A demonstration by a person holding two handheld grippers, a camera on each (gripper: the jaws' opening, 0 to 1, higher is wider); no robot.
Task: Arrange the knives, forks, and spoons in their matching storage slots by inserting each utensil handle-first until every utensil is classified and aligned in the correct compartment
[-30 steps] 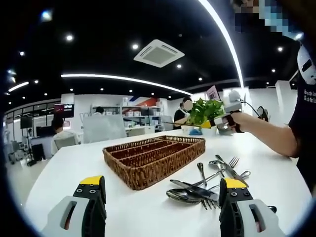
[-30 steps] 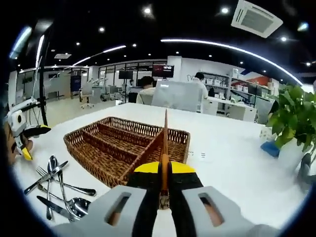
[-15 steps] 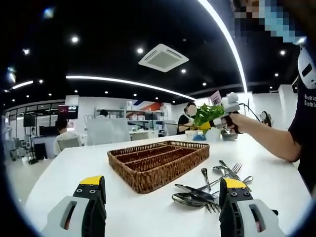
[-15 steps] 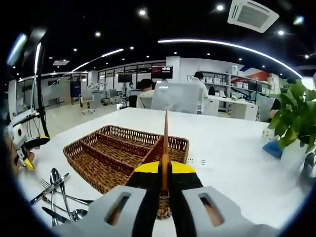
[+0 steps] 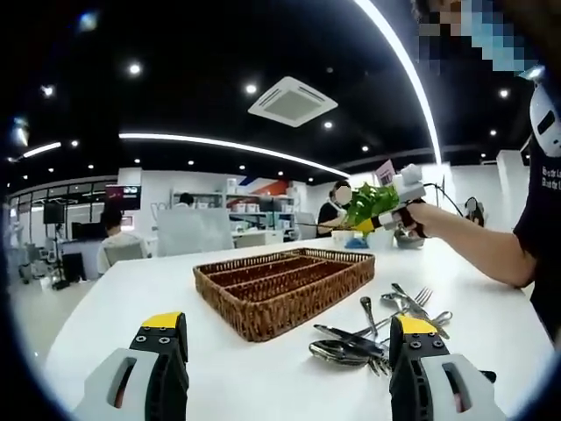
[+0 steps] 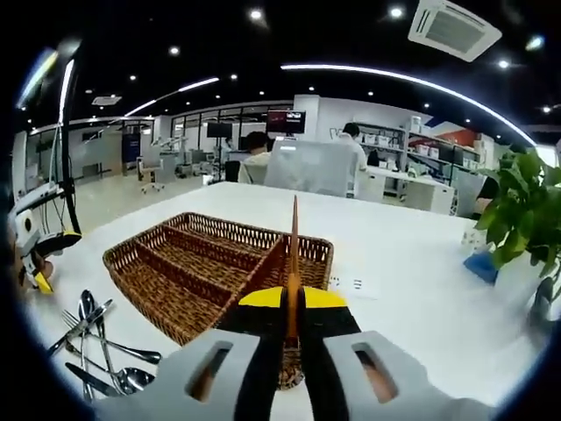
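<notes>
A brown wicker tray [image 5: 285,282] with long slots lies on the white table [image 5: 131,316]. To its right is a loose pile of knives, forks and spoons [image 5: 377,329]. My left gripper [image 5: 287,331] hangs open and empty near the table's front edge. My right gripper [image 5: 393,209], in a person's hand, is above the far side of the table. In the right gripper view, that right gripper [image 6: 293,303] is shut on a slim utensil [image 6: 294,237] seen edge-on. It points over the wicker tray [image 6: 202,272], with the utensil pile [image 6: 96,342] at lower left. I cannot tell which kind of utensil it holds.
A potted green plant [image 6: 524,210] and a small blue object [image 6: 480,266] stand at the table's right end. The person's arm [image 5: 478,241] reaches in over the table. People sit at desks [image 6: 307,167] beyond the table.
Both views have shifted a little with the hands. The right gripper still holds the slim utensil over the tray, and nothing on the table has moved.
</notes>
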